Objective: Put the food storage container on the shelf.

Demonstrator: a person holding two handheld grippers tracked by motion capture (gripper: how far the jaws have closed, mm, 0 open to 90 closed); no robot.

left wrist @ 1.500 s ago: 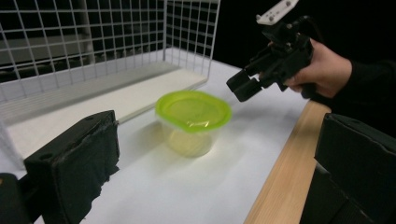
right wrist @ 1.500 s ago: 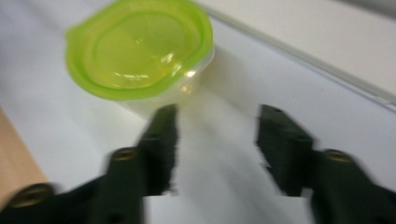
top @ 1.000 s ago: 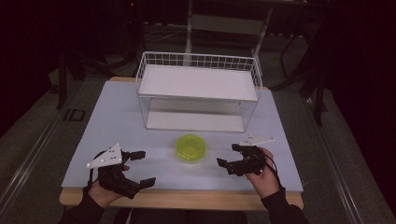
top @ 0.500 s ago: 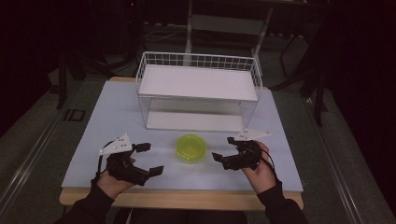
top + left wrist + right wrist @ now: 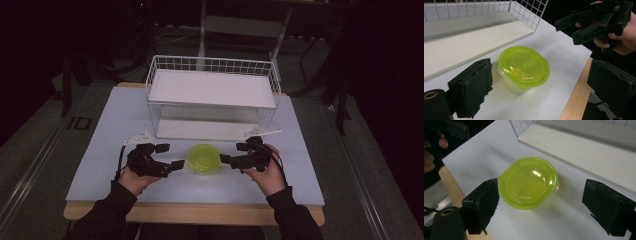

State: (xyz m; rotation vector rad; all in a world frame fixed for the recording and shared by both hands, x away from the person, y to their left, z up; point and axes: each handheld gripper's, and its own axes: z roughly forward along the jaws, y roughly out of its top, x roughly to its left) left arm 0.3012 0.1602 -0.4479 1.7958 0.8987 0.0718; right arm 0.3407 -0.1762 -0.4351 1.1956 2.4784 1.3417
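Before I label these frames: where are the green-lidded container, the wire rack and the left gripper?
green-lidded container (image 5: 203, 158): high view, middle of its lid.
wire rack (image 5: 210, 65): high view, back rim.
left gripper (image 5: 170, 156): high view, between its jaw tips.

A staged recording space, like a lab: a lone bench (image 5: 125, 125) with a pale sheet on top stands lit in a dark room, grey floor around it and dark stands and cables behind its far edge.

The lidded container (image 5: 204, 158) sits on the table (image 5: 100, 150) before the wire rack (image 5: 212, 95) — left gripper (image 5: 170, 156) left, right gripper (image 5: 232, 154) right.
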